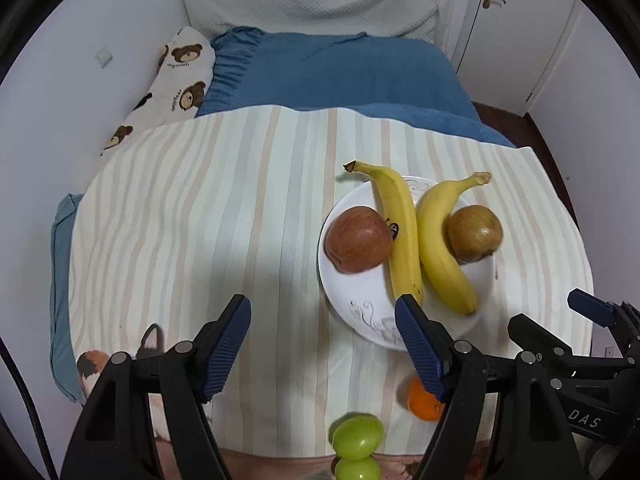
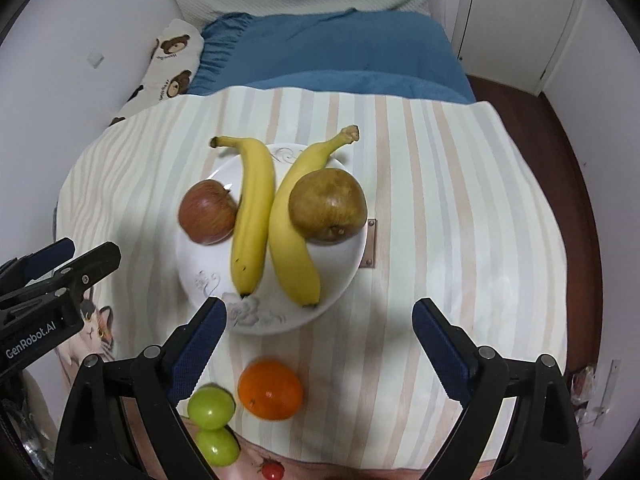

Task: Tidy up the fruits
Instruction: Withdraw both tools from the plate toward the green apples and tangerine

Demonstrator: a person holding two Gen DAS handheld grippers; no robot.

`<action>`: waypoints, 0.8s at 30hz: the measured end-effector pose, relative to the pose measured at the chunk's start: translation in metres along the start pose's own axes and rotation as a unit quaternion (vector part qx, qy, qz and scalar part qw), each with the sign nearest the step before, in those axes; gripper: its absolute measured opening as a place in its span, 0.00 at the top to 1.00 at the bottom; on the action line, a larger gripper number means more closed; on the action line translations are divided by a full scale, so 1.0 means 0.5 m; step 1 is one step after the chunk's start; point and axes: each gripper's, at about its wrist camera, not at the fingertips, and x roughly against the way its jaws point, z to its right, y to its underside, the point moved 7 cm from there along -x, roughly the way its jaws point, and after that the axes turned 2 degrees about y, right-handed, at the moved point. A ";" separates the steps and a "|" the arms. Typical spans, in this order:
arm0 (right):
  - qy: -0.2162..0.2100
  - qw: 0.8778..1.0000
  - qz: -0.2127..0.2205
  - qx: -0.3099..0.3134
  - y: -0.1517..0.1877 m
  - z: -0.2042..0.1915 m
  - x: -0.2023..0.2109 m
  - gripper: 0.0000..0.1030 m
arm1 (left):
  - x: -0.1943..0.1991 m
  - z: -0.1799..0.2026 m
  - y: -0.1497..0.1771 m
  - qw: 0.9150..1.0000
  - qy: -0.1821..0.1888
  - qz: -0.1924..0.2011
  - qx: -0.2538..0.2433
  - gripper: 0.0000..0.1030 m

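Note:
A white plate point(image 2: 212, 256) on the striped cloth holds a red apple point(image 2: 207, 212), two bananas point(image 2: 252, 216) point(image 2: 292, 232) and a brown pear point(image 2: 328, 206). An orange point(image 2: 270, 389) and two green grapes point(image 2: 211, 407) point(image 2: 218, 446) lie on the cloth in front of the plate. My right gripper point(image 2: 320, 312) is open and empty, just before the plate and above the orange. My left gripper point(image 1: 322, 308) is open and empty, left of the plate point(image 1: 360, 292); the apple point(image 1: 359, 239), the orange point(image 1: 424, 400) and a grape point(image 1: 357, 437) show in its view.
The table with the striped cloth point(image 2: 440, 200) stands against a bed with a blue blanket point(image 2: 328, 48) and a bear-print pillow point(image 2: 172, 60). A cat print point(image 2: 96, 328) shows at the cloth's left edge. White doors point(image 2: 516, 20) and dark floor point(image 2: 560, 160) lie to the right.

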 end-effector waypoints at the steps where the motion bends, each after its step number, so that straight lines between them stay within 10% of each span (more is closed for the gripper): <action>1: -0.001 1.000 0.004 0.001 0.000 -0.002 0.006 0.07 | 0.015 0.000 0.006 1.000 0.000 0.005 -0.001 0.29; 24: 0.001 0.991 0.131 0.020 0.082 -0.027 0.273 0.07 | 0.229 0.029 0.082 0.994 -0.004 0.111 -0.009 0.29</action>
